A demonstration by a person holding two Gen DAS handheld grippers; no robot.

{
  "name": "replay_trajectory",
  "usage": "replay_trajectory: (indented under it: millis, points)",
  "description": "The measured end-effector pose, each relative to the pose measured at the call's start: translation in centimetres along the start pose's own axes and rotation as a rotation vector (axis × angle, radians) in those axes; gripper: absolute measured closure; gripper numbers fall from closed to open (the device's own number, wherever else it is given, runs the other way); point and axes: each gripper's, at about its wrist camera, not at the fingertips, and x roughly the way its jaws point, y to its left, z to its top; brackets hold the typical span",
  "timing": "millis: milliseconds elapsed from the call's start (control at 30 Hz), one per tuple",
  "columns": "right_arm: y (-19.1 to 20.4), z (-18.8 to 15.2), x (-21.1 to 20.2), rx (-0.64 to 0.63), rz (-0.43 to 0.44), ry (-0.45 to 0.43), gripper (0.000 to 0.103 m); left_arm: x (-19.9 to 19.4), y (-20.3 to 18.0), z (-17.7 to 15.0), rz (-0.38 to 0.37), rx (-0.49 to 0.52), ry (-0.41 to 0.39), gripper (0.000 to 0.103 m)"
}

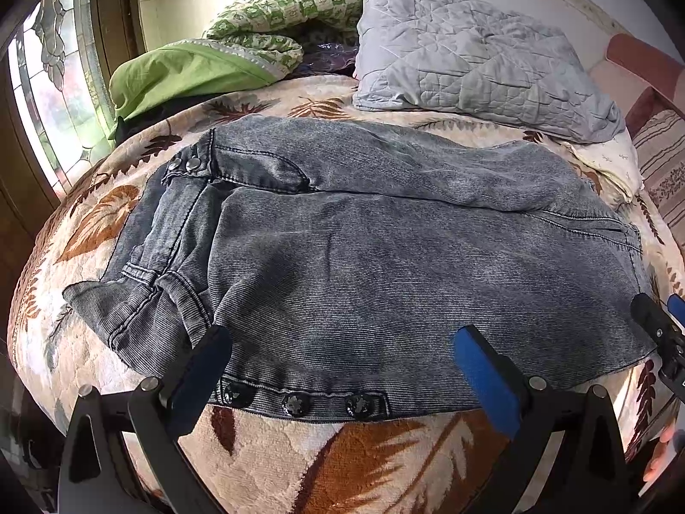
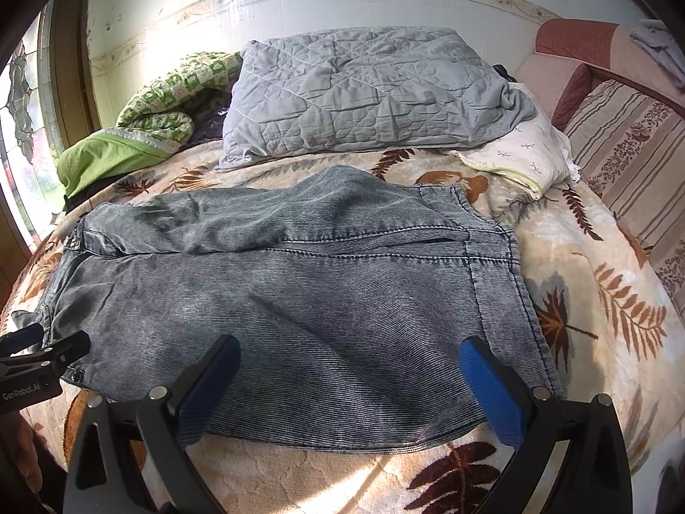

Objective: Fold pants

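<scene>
Pants (image 1: 364, 248): long axis runs left-right across the bed (image 1: 299, 471), near its front edge; waistband end at the right, snap-buttoned hems at the left.
Look: grey washed denim, folded into a broad flat slab, slightly rumpled at the far layer.
Left gripper (image 1: 342, 368): low over the near edge of the pants, fingers spread wide, nothing held.
Right gripper (image 2: 349, 379): same pose, right of it, fingers wide, empty.
Behind: grey quilted pillow (image 2: 364, 94), well apart.
</scene>
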Motion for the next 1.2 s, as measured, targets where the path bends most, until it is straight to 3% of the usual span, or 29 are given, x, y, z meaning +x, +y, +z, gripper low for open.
replay_trajectory:
  millis: [667,733,833,900,1000,1100,1200]
  points:
    - [0.0,0.0,0.0,0.0,0.0,0.001,0.0,0.1,0.2,0.0,-0.005,-0.004,0.008,0.0]
    - [0.0,0.0,0.0,0.004,0.002,0.001,0.0,-0.4,0.8,0.2,-0.013,-0.03,0.004,0.0]
    - [-0.8,-0.1,-0.3,0.034,0.04,0.021,0.0,-2.0,4.2,0.4,-0.043,-0.155,-0.051,0.0]
    - [-2.4,-0.3,-0.8,0.12,0.132,0.079,0.0,-2.6,7.5,0.3,-0.018,-0.248,-0.063,0.0]
    - [-6.0,-2.0,-1.5,0.339,0.288,0.195,0.0,-1.3,12.3,-0.2,0.012,-0.397,0.009,0.0]
    - [-9.9,-3.6,-1.1,0.526,0.334,0.291,0.0,0.8,15.3,-1.1,0.014,-0.496,0.103,0.0]
    - [-13.7,-4.7,0.4,0.736,0.387,0.347,0.0,1.7,16.5,-1.3,-0.013,-0.558,0.129,0.0]
